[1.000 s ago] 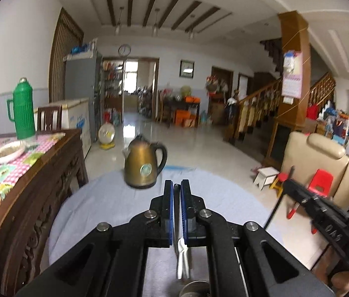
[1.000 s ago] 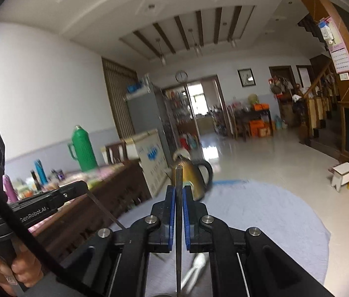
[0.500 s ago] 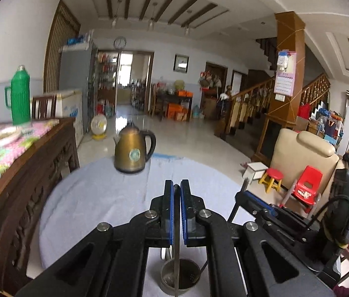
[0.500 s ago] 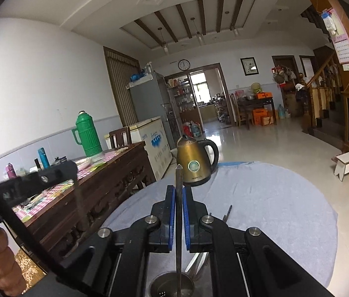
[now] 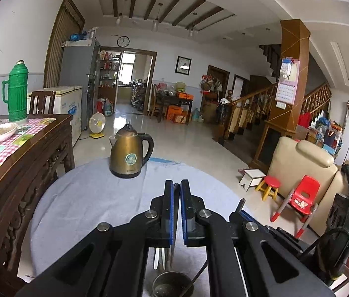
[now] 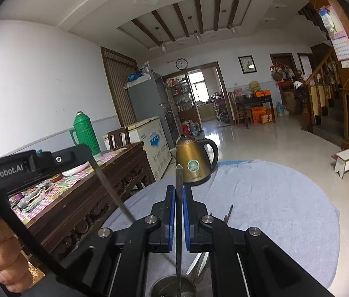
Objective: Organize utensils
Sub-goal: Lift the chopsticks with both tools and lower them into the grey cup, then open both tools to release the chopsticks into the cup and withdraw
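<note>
Between the right claw point(image 6: 179, 198) pads, a slim dark metal utensil point(image 6: 178, 222) stands upright.

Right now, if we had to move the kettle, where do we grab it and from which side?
Take the kettle by its black loop handle, coming in from its right as both views show it. The kettle stands upright, the loop open and clear of the rounded body, which looks too wide for the jaws.
</note>
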Available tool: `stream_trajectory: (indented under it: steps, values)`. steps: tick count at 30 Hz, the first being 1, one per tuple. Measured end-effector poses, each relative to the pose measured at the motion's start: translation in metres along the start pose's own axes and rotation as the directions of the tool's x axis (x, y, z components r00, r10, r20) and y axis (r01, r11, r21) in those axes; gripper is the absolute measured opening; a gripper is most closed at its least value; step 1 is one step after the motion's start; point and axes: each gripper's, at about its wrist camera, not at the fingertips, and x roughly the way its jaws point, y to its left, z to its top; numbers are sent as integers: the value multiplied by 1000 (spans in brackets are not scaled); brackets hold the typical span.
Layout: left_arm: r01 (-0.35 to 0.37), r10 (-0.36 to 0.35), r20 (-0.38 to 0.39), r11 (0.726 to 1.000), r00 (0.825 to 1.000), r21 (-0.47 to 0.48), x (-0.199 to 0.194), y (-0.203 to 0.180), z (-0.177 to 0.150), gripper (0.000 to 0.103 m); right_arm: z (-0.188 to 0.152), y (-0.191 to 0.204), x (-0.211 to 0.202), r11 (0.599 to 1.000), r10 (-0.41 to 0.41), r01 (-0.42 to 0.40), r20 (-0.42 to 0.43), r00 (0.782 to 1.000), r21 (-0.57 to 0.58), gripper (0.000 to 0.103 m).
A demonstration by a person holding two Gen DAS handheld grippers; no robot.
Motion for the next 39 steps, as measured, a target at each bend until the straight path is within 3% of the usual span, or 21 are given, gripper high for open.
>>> stream_trajectory:
  steps: [9,16,24,39]
  values:
    - [-25,13,-137,996,991,-84,24,25,-34,5,-19,-9,11,1000,-5,7,-62,998,19,7]
    - [-33,25,-91,995,996,-90,12,27,-20,5,-22,-12,13,1000,-2,3,-67,998,25,7]
    - [14,-16,-28,997,999,-76,-13,16,-1,5,-22,-11,19,999,-5,7,-70,998,34,7]
    - [39,-39,2,995,999,-97,-34,15,7,5,-23,-11,23,999,-9,12,-78,997,40,7]
